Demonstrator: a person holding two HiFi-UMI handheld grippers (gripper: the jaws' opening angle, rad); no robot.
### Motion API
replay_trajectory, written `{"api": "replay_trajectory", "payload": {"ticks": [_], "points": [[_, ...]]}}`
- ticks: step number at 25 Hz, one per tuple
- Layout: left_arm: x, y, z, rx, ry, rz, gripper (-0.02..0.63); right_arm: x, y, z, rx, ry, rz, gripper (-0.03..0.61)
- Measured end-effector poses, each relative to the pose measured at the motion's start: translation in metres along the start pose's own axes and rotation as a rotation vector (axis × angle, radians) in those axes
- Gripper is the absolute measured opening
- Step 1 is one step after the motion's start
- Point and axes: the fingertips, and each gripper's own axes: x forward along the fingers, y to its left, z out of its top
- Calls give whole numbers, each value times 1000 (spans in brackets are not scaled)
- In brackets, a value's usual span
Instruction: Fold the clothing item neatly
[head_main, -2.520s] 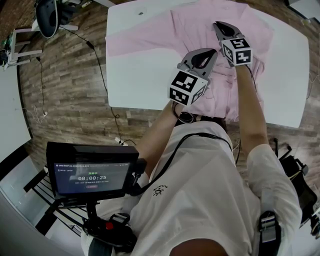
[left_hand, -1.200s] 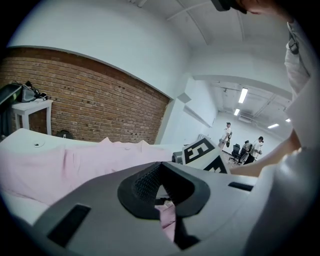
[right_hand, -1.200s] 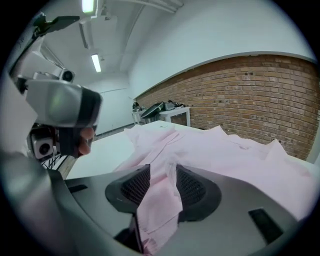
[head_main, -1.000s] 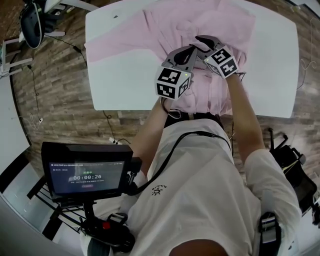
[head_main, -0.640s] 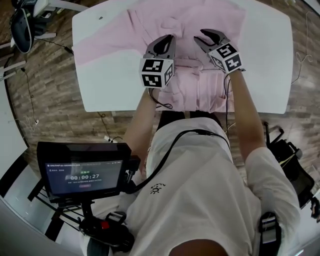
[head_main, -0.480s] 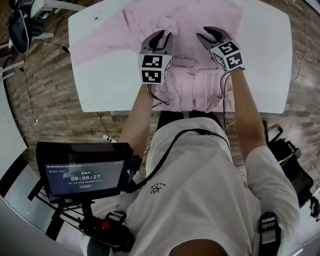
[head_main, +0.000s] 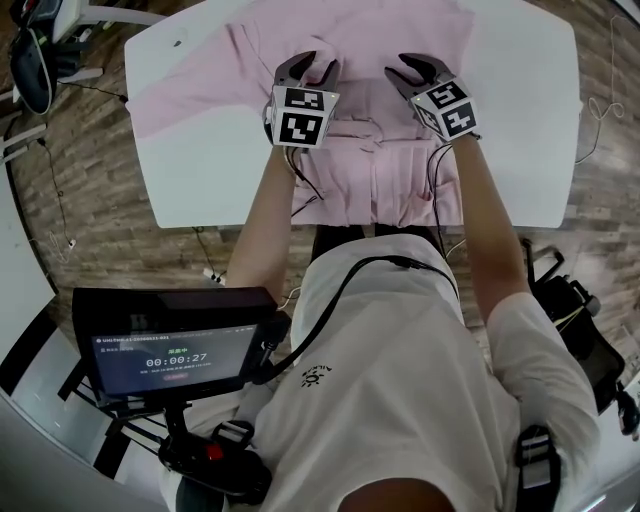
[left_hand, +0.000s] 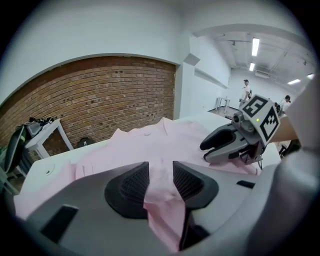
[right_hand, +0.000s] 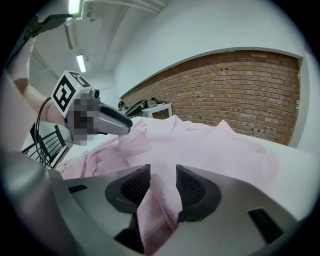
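The left gripper (head_main: 308, 68), jaws just opened around a loose fold, and the right gripper (head_main: 405, 74), also apart over cloth, sit on the pink shirt (head_main: 370, 35), rumpled on the white table (head_main: 520, 120) with a sleeve spread out, so most of the folding seems left.

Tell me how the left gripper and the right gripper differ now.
The left gripper has just been opening its jaws; the right gripper simply has them apart. The left gripper is over the left half of the shirt, the right gripper over the right half. Both are open, with shirt cloth between the jaws.
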Motion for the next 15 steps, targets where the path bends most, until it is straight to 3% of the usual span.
{"api": "replay_trajectory", "payload": {"ticks": [3, 7, 10, 12, 15], "points": [[1, 8, -6, -28, 23, 24, 38, -1, 0, 1, 2, -3, 3, 144], [-7, 24, -1, -106, -25, 29, 27, -2, -2, 0, 4, -9, -3, 146], [-28, 47, 19, -171, -151, 67, 26, -7, -7, -5, 19, -6, -27, 146], [-43, 58, 31, -173, -226, 88, 26, -13, -14, -7, 38, -8, -48, 146], [-49, 56, 13, -204, -215, 89, 26, -22, -23, -14, 70, 5, -76, 144]]}}
